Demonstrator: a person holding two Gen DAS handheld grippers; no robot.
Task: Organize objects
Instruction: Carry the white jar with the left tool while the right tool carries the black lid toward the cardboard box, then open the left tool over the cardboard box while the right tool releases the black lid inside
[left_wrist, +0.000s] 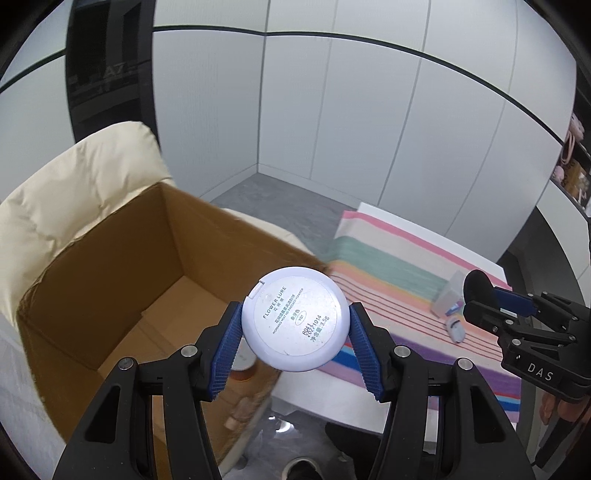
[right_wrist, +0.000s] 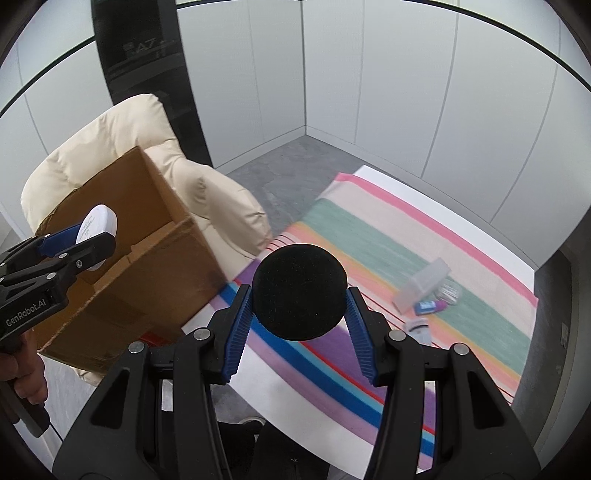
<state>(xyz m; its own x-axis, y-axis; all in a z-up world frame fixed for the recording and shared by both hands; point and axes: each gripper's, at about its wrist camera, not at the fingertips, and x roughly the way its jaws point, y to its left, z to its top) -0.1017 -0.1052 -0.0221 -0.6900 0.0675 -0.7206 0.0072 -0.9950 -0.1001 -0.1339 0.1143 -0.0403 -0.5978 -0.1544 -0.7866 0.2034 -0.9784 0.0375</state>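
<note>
Left claw (left_wrist: 295, 341) pinches the compact (left_wrist: 295, 318) flat-on over the box (left_wrist: 110, 280), ready to drop; right claw (right_wrist: 299, 314) grips the puff (right_wrist: 299, 291) above the bench's (right_wrist: 369, 177) left edge.

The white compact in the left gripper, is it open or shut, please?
Shut: the white compact shows one closed disc between the left gripper pads, nothing hinged up.

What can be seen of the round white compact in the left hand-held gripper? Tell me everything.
The compact is a flat round case of pale, smooth plastic. The face toward the camera is printed with "FLOWER LURE", smaller text and a date code, and a small clasp notch sits on its upper left rim. It looks closed. The left hand-held gripper clamps its rim between blue ribbed pads, holding it in the air at the near edge of the open cardboard box. Nothing else touches it.
</note>
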